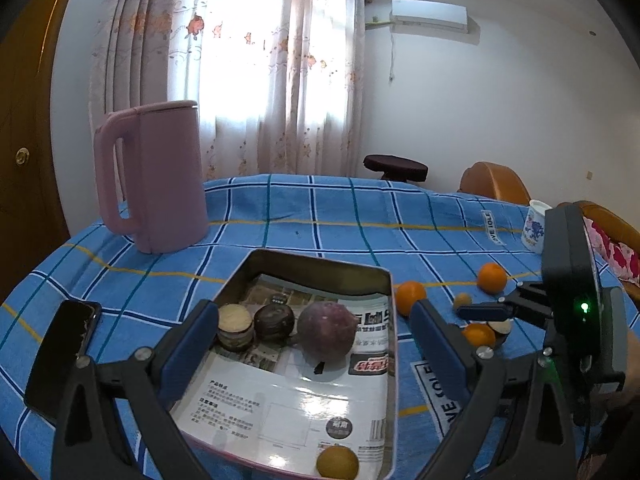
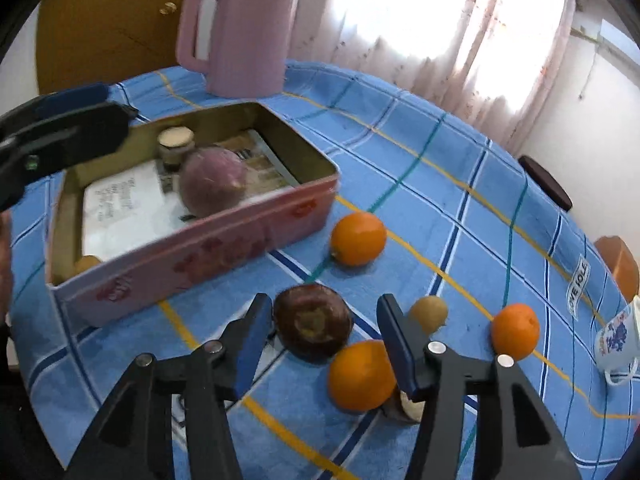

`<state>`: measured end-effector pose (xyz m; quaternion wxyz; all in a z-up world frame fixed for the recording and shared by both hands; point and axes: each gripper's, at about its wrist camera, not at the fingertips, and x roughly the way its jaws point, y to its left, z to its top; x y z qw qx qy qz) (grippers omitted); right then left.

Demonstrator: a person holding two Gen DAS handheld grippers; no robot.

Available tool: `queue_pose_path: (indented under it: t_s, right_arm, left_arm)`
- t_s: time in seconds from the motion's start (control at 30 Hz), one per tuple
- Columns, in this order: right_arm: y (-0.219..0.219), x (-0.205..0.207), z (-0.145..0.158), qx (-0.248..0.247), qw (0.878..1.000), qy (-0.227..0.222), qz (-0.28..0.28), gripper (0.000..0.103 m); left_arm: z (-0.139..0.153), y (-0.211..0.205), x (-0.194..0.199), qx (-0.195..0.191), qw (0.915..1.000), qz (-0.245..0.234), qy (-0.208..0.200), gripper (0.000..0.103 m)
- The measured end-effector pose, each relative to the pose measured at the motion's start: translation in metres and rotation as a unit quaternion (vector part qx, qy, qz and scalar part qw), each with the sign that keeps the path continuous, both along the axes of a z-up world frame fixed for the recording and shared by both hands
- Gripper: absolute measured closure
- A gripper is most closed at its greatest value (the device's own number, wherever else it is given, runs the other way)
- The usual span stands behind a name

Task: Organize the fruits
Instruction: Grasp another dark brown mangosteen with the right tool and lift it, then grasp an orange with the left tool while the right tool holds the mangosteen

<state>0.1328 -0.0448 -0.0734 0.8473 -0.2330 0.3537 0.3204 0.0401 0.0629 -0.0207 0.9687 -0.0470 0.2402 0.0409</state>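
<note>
- The pink tin stood on the blue checked tablecloth, lined with printed paper; every place below is given against this tin.
- Inside the tin, along its far part, sat a purple round fruit, a dark brown fruit beside it, and a cut pale-topped piece at the end of the row.
- A small yellow fruit lay apart from that row, in the tin's near corner.
- The left gripper hung over the tin with its jaws spread wide, gripping nothing.
- Outside the tin, just off its long pink wall, one orange rested on the cloth.
- The right gripper was down near the cloth outside the tin, jaws wide, with a dark brown fruit between its fingers; whether the fingers touched it could not be told.
- A second orange lay touching that brown fruit on the side away from the tin, against the gripper's right finger.
- Farther from the tin lay a small tan fruit and a third orange.
- A pink jug stood beyond the tin's far end.
- A black phone lay off the tin's left side.
- A white printed cup stood well apart from the tin, past the third orange.
</note>
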Motion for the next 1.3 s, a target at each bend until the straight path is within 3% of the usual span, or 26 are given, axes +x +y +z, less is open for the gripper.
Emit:
queue_pose_path:
  t_s: [0.1,0.17,0.37,0.57,0.83,0.97,1.3]
  right_arm:
    - [0.004,0.003,-0.004,-0.010,1.000,-0.001,-0.002,0.047]
    - [0.004,0.002,0.000,0.004,1.000,0.005,0.003,0.061]
    - [-0.015,-0.009,0.017,0.050,0.998,-0.027,-0.020,0.061]
    - [-0.078,-0.021,0.037,0.124,0.986,-0.056,-0.101,0.061]
    - [-0.138,-0.018,0.018,0.148,0.970,-0.040,-0.191,0.061]
    - [-0.142,-0.021,0.018,0.144,0.969,-0.053,-0.196,0.061]
    - [-0.149,-0.020,0.016,0.154,0.969,-0.046,-0.187,0.061]
  left_arm:
    - [-0.004,0.003,0.004,0.001,1.0000,0.003,0.006,0.004]
    - [-0.004,0.006,0.007,0.001,0.9999,0.006,0.009,0.004]
    - [0.004,0.000,0.006,0.000,1.0000,-0.002,0.001,0.004]
    - [0.007,-0.035,0.010,0.014,0.9989,-0.045,0.004,0.004]
    - [-0.004,-0.102,0.024,0.058,0.9919,-0.109,0.030,0.005]
    - [-0.014,-0.124,0.036,0.070,0.9861,-0.138,0.061,0.016]
    - [-0.039,-0.143,0.062,0.055,0.9735,-0.173,0.139,0.042]
